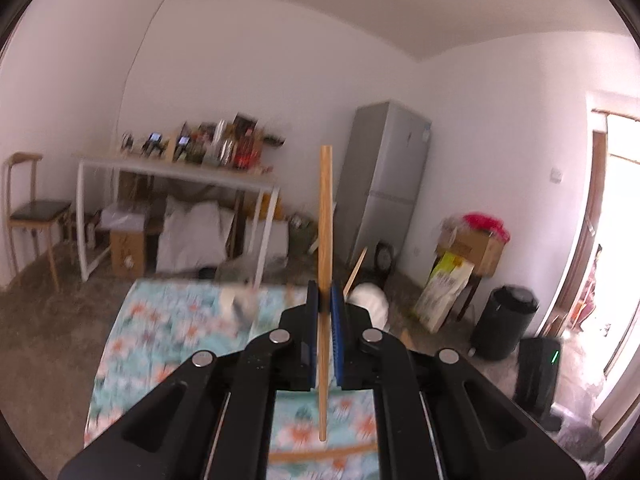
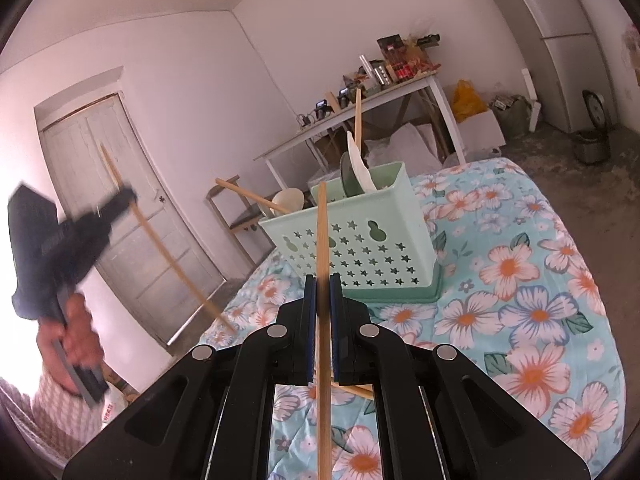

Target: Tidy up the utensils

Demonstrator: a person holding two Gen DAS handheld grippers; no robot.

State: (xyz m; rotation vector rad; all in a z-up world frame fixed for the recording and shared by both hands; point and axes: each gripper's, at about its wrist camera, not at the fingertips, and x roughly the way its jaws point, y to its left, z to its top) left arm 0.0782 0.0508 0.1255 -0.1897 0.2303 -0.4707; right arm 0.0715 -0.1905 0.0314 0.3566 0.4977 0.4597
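Gripping one chopstick (image 1: 325,240) upright in left gripper (image 1: 324,300), jaws clamped onto it mid-shaft, raised clear of floral cloth (image 1: 160,328) w/ open air all round. Pinching another chopstick (image 2: 321,280) in right gripper (image 2: 322,288), jaws shut on it, tip aiming toward green basket (image 2: 360,248) just ahead. Basket standing on cloth near far edge, already holding spoons (image 2: 360,168) & a chopstick, likely the drop spot. Keeping both sticks vertical prob. for dropping end-first thru open top. Leaving a loose chopstick (image 2: 358,390) lying below right gripper.
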